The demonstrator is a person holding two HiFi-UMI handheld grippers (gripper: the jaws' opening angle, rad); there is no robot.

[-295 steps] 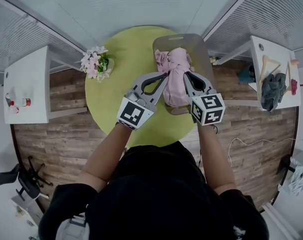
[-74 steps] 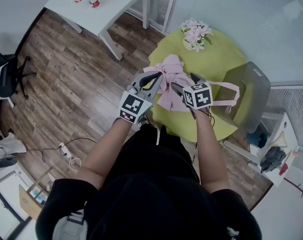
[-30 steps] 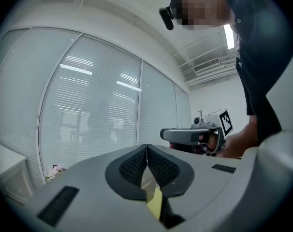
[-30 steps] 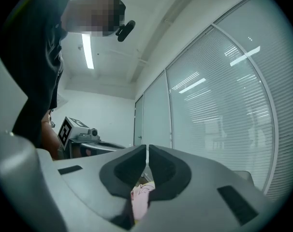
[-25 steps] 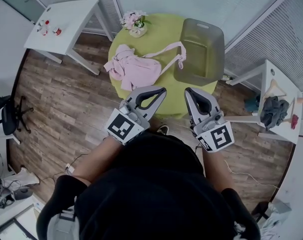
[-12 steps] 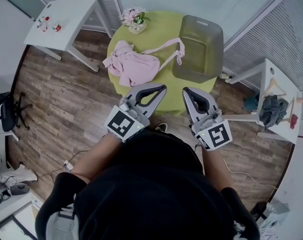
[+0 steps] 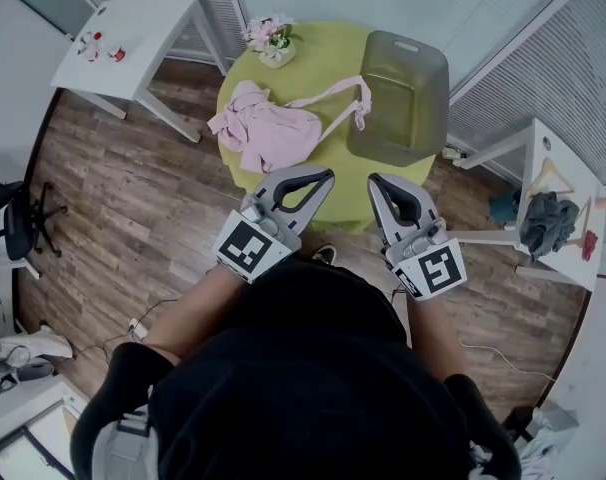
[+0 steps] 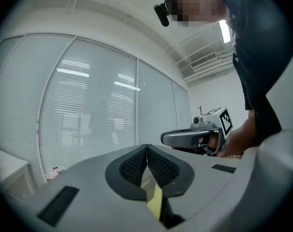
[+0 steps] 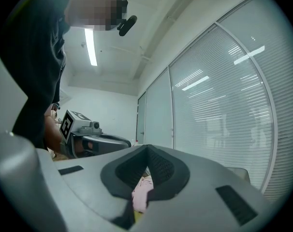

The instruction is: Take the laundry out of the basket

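Where the wood floor [image 7: 133, 198] spreads at the left, a chair [image 7: 13, 213] stands, with a white counter [image 7: 143, 23] farther off. In the middle is a round green counter [image 7: 323, 68] with flowers [image 7: 270, 38] at its far left edge. The pink laundry [image 7: 268, 133] lies heaped on its left half, outside the basket [image 7: 400, 93], and one strip reaches the basket's left wall. At the right, blinds [image 7: 543, 58] line the wall and a second white counter [image 7: 568, 153] bears dark clothes [image 7: 538, 208]. Both hands hold their tools side by side near the body, tips pointing at the green counter. The left claw [image 7: 326, 175] is pressed together on nothing, and so is the right claw [image 7: 375, 180].
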